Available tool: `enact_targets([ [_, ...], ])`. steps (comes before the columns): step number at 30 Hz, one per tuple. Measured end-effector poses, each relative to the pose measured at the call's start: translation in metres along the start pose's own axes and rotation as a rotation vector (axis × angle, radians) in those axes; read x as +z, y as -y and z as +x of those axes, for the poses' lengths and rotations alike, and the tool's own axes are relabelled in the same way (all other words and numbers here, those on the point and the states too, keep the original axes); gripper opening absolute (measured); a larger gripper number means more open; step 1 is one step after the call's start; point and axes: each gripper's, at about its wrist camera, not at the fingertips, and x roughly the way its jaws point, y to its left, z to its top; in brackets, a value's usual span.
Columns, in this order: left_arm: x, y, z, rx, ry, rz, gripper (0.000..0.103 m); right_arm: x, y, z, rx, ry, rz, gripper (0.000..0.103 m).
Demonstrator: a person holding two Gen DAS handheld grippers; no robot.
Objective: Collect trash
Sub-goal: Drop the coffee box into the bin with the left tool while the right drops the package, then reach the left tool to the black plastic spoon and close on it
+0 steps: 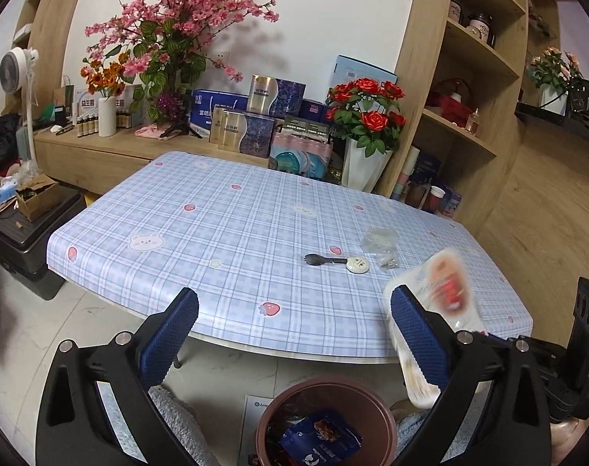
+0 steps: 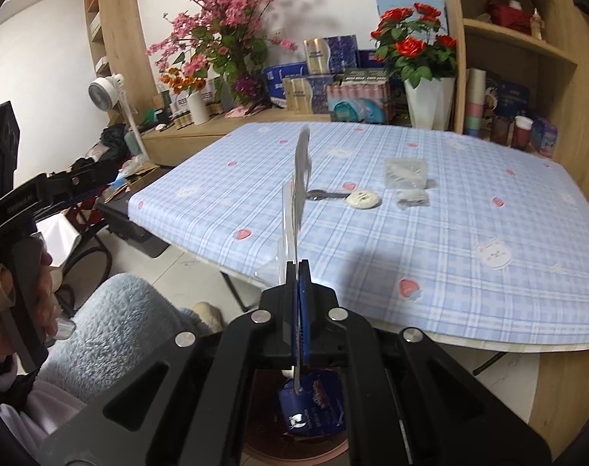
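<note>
Two grippers are showing: the left gripper (image 1: 294, 322) and the right gripper (image 2: 299, 272). One wrapper (image 2: 300, 178) is standing in the right one. One bin (image 1: 325, 400) is sitting below, holding one blue packet (image 1: 321, 442). On one table (image 1: 216, 233) are lying one spork (image 1: 325, 260), one round lid (image 1: 358, 265), one clear bag (image 1: 378, 239) and one small sachet (image 1: 388, 260).
</note>
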Motion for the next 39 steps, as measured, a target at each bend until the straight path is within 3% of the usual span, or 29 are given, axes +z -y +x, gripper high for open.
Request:
enact_targets([
  [1, -0.001, 0.000, 0.001, 0.001, -0.004, 0.001, 0.097, -0.001, 0.000, 0.001, 0.012, -0.007, 0.006, 0.009],
  [5, -0.003, 0.000, 0.003, 0.004, -0.009, 0.004, 0.097, -0.004, 0.000, 0.003, -0.006, -0.007, 0.016, 0.061],
  [6, -0.003, -0.001, 0.004, 0.005, -0.010, 0.005, 0.097, -0.004, 0.001, 0.002, -0.024, 0.002, 0.017, 0.067],
  [8, -0.004, -0.001, 0.004, 0.007, -0.012, 0.005, 0.097, -0.002, 0.003, 0.000, -0.064, 0.024, 0.023, 0.092],
  [9, -0.005, -0.001, 0.005, 0.008, -0.015, 0.006, 0.097, -0.001, 0.005, -0.001, -0.086, 0.037, 0.028, 0.095],
  [12, -0.007, -0.001, 0.009, 0.011, -0.022, 0.011, 0.097, 0.000, 0.014, -0.005, -0.150, 0.071, 0.057, 0.097],
  [23, -0.015, 0.000, 0.034, 0.014, -0.076, 0.039, 0.097, -0.007, 0.036, 0.013, -0.341, 0.057, 0.067, 0.097],
  [31, -0.014, 0.004, 0.059, 0.005, -0.104, 0.074, 0.097, -0.009, 0.058, 0.029, -0.336, 0.029, 0.097, 0.097],
  [39, 0.003, 0.020, 0.103, -0.071, -0.159, 0.221, 0.097, 0.001, 0.091, 0.049, -0.366, 0.011, 0.138, 0.097],
])
